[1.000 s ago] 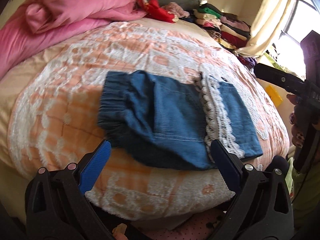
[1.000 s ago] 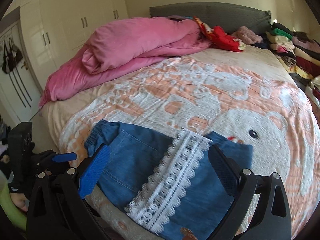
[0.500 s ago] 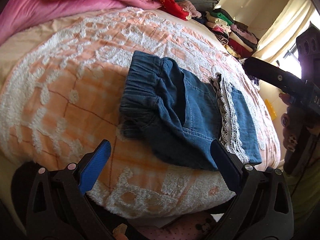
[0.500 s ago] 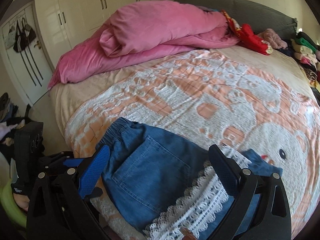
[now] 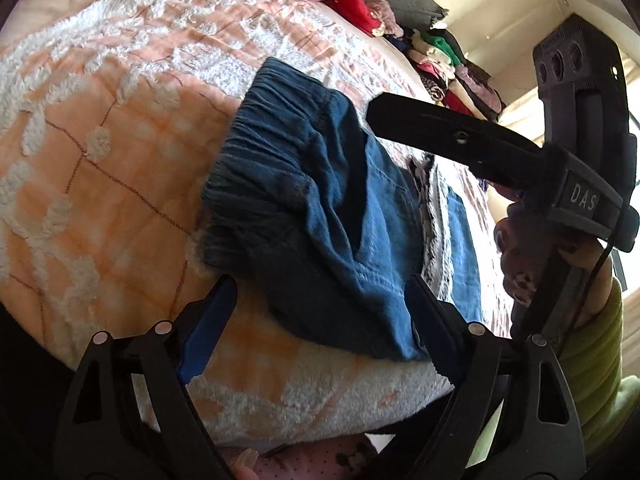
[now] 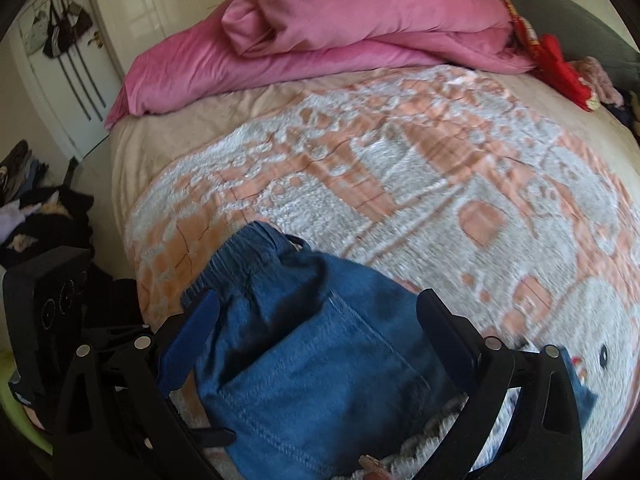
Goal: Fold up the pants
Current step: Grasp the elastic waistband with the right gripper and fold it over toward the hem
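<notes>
the left gripper (image 5: 316,306), lower centre of its frame, is closing with its jaws apart; the near edge of the pants (image 5: 320,204) lies between them, ungripped. the right gripper (image 6: 320,324) hangs spread above the pants' waistband end.

pink duvet (image 6: 320,20) | peach-white blanket (image 6: 400,180) | folded clothes stack (image 5: 448,68) | hanging bags (image 6: 60,28)

We observe the left gripper (image 5: 320,300) now lower and closer to the pants (image 5: 320,200), its jaws closing from full width, nothing pressed between them. The right gripper (image 6: 318,312) has shifted across from the lace hem to above the waistband (image 6: 240,264), apparently without contact; blur limits certainty.
</notes>
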`<state>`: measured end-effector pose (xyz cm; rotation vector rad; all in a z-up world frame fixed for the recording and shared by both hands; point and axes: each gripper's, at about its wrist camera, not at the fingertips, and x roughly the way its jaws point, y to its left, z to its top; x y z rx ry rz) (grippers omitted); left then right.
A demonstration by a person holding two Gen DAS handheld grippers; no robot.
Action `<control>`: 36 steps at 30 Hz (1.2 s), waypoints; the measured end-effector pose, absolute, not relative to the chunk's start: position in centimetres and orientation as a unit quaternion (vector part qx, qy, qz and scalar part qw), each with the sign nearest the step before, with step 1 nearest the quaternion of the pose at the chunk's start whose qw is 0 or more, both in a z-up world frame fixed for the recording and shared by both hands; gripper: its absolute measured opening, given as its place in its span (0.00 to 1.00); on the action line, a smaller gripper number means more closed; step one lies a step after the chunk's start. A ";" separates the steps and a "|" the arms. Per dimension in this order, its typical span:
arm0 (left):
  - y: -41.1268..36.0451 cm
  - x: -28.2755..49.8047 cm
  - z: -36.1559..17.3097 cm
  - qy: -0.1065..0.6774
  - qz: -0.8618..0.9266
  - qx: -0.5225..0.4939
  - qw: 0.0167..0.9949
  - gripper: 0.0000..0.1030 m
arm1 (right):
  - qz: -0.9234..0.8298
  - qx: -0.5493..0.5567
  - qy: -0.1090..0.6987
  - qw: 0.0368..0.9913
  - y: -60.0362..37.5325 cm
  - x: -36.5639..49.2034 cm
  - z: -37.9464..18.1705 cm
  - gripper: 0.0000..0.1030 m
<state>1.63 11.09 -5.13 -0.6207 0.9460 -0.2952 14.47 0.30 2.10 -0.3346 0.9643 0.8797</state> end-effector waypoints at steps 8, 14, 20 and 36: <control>11.0 2.1 -5.4 0.440 -0.135 -0.294 0.838 0.76 | 0.435 -0.154 0.487 0.741 3.6 16.5 -0.4 0.95; 10.9 2.9 -5.5 0.441 -0.118 -0.281 0.844 0.60 | 0.467 -0.137 0.510 0.709 4.8 17.0 -2.3 0.72; 11.2 2.6 -5.2 0.437 -0.117 -0.288 0.844 0.43 | 0.497 -0.113 0.508 0.695 4.0 16.6 -2.0 0.46; 5.0 2.1 -0.6 0.415 -0.185 -0.249 0.855 0.39 | 0.501 -0.011 0.455 0.736 -6.8 16.2 4.1 0.45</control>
